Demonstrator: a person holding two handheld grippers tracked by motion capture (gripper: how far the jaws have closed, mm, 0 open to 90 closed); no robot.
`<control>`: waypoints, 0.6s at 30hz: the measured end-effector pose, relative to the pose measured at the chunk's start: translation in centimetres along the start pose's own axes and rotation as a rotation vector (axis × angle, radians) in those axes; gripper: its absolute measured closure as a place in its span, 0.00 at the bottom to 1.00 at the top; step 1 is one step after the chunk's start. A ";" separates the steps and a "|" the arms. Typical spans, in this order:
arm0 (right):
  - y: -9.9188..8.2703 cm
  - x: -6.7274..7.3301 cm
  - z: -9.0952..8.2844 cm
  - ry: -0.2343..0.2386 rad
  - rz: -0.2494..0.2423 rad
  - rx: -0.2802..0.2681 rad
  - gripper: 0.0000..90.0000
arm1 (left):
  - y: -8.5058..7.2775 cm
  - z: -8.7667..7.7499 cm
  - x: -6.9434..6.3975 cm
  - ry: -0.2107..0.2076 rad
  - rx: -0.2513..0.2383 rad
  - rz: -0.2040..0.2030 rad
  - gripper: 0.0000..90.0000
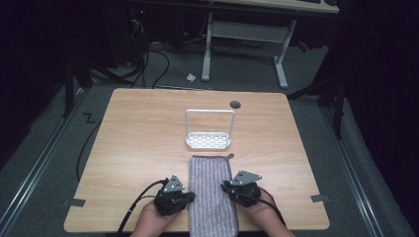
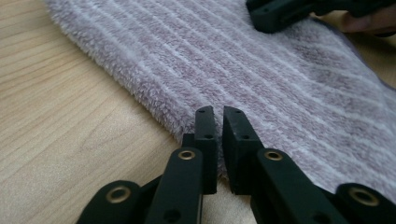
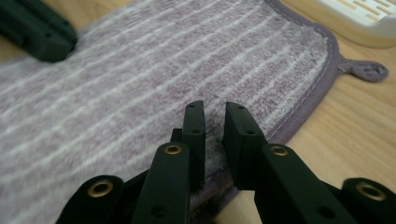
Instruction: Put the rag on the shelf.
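A purple-grey striped towel (image 1: pixel 212 197) lies folded into a long strip at the near middle of the wooden table (image 1: pixel 138 133). My left gripper (image 1: pixel 190 196) sits at the strip's left edge, my right gripper (image 1: pixel 225 186) at its right edge. In the left gripper view the jaws of the left gripper (image 2: pixel 218 114) stand almost together over the towel's (image 2: pixel 233 60) folded edge. In the right gripper view the right gripper (image 3: pixel 215 109) pinches the towel's (image 3: pixel 140 79) hemmed border, with fabric bunched between the jaws. Each view shows the other gripper's tip resting on the far side of the towel.
A white rack (image 1: pixel 208 141) with a tall wire handle stands just beyond the towel's far end; its base (image 3: pixel 359 18) lies close to the towel's hanging loop (image 3: pixel 369 71). A dark round hole (image 1: pixel 235 104) sits near the table's far edge. Bare wood lies on both sides.
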State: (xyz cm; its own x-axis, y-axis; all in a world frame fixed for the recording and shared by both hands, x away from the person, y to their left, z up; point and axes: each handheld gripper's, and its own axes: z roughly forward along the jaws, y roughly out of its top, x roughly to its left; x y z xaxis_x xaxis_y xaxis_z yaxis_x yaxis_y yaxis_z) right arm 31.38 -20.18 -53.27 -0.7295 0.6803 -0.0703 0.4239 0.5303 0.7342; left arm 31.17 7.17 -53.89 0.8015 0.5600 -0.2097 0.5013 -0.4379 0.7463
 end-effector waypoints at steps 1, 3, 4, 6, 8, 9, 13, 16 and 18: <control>-0.2 0.2 -0.3 0.004 0.002 0.006 0.88 | 0.0 0.0 0.1 -0.007 -0.002 -0.008 0.90; -0.7 0.5 -0.8 0.009 0.000 0.004 0.87 | 0.0 0.0 0.1 -0.019 -0.003 -0.018 0.88; -0.7 0.5 -0.8 0.009 0.000 0.004 0.87 | 0.0 0.0 0.1 -0.019 -0.003 -0.018 0.87; -1.0 0.8 -1.3 -0.002 -0.009 0.005 0.86 | 0.2 0.0 0.2 -0.045 0.001 -0.017 0.82; -1.1 0.8 -1.4 -0.004 -0.008 0.005 0.85 | 0.3 0.0 0.2 -0.047 -0.010 -0.020 0.77; -1.2 0.8 -1.6 -0.015 -0.006 -0.002 0.83 | 0.5 -0.1 0.3 -0.037 -0.023 -0.018 0.77; -1.7 0.1 -2.5 -0.051 0.023 -0.034 0.80 | 1.6 -0.1 1.6 0.032 -0.104 -0.035 0.61; -2.3 -0.9 -3.1 -0.086 0.077 -0.048 0.76 | 3.6 1.2 3.7 0.111 -0.144 -0.084 0.53; -2.5 -1.3 -3.3 -0.111 0.105 -0.059 0.74 | 4.6 2.3 4.4 0.123 -0.148 -0.100 0.48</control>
State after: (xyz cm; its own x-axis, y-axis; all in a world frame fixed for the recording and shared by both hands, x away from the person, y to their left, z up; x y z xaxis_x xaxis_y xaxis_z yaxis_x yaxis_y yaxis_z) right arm 29.48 -24.01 -52.81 -0.6176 0.7840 -0.0628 0.4602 0.4250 0.7795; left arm 37.75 6.04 -52.81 0.7002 0.6806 -0.2154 0.5152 -0.2729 0.8124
